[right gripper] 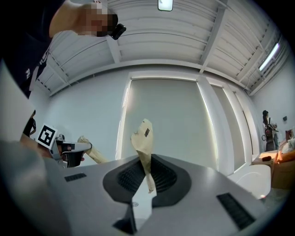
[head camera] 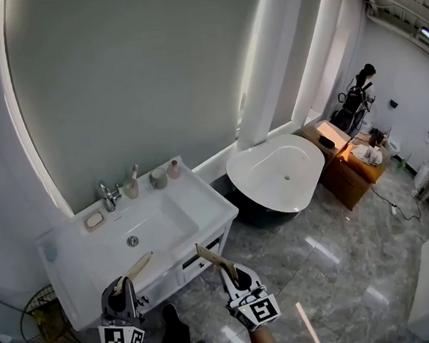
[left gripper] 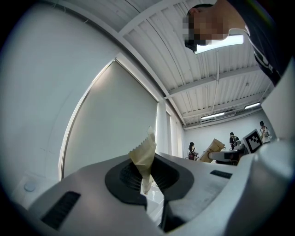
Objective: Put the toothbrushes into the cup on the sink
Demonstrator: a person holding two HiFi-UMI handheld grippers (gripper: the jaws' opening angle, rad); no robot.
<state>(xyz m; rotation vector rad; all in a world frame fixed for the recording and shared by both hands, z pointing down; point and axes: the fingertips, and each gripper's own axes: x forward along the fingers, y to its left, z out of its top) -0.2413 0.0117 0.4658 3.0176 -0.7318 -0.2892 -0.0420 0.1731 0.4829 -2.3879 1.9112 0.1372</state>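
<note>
White ceramic sink (head camera: 206,205) on a white vanity, set against a grey wall under a tall arched mirror (head camera: 137,76) with a lit rim; chrome faucet (head camera: 109,194) at the back of the basin, drain (head camera: 133,241) in the middle; soap dish (head camera: 94,220) left of the faucet. Right of the faucet, three small vessels in a row along the back edge: the cup (head camera: 131,188), with something slim standing in it, then a grey-green cup (head camera: 158,179), then a pink cup (head camera: 174,169). Glossy grey marble floor (head camera: 337,268); white oval bathtub (head camera: 275,172) to the right of the vanity; wooden cabinet (head camera: 344,181) beyond it; people (head camera: 358,93) far off by the white wall; wire basket (head camera: 40,316) on the floor at the vanity's left.

Left gripper (head camera: 127,282) low in front of the sink, jaws nearly together and pinched on the left wrapped toothbrush (head camera: 138,268); its beige paper wrapper juts forward over the sink's front edge. Right gripper (head camera: 230,275) just beside, likewise clamped on the right wrapped toothbrush (head camera: 214,257), which slants up and left near the vanity's front corner. Cup stands at the back of the counter, well apart from both grippers, across the basin from them.
</note>
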